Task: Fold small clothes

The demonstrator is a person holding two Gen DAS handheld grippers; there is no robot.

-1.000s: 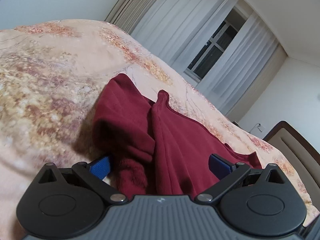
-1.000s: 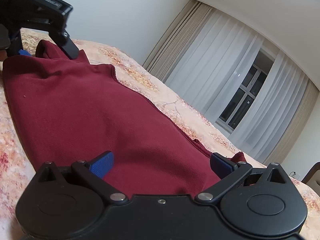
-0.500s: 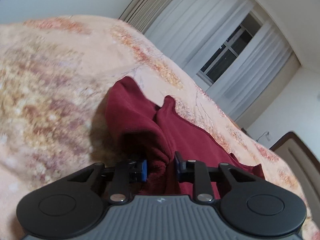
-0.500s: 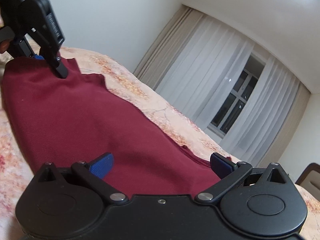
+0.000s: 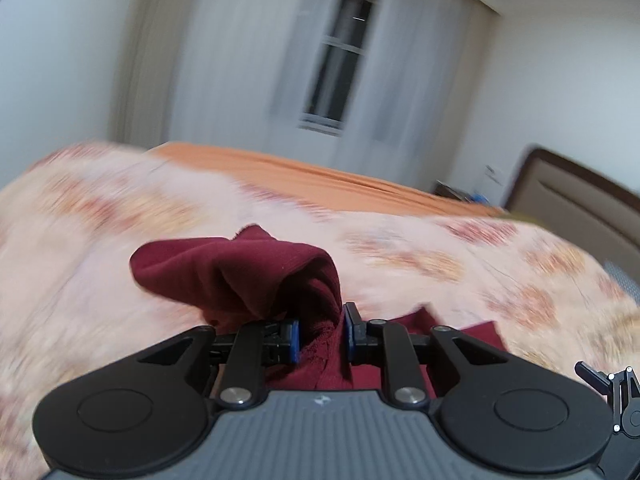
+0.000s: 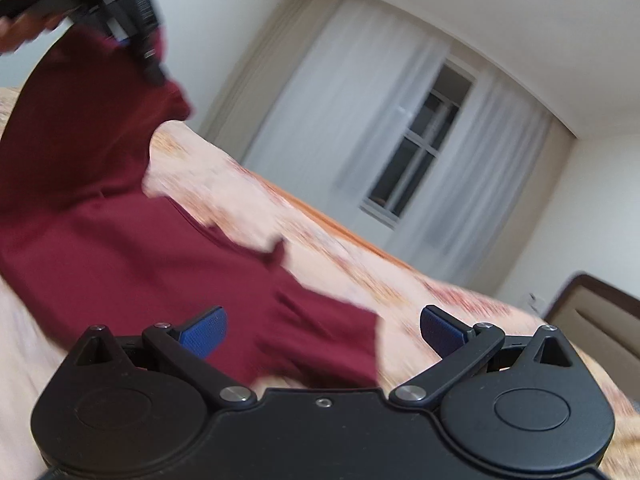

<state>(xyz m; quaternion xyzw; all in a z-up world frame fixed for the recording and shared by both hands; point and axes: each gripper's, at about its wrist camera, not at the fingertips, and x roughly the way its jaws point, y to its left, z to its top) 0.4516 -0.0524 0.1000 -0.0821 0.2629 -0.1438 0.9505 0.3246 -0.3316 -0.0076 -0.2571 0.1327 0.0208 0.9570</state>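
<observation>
Gripping a bunched edge of the maroon garment [image 5: 248, 276], left hand-held gripper [image 5: 320, 338] lifts it off the bed [image 5: 480, 264]; its jaws just closed on cloth. Right hand-held gripper [image 6: 322, 330] gapes, w/ nothing pinched. Fold barely begun; most remains, imo.
</observation>
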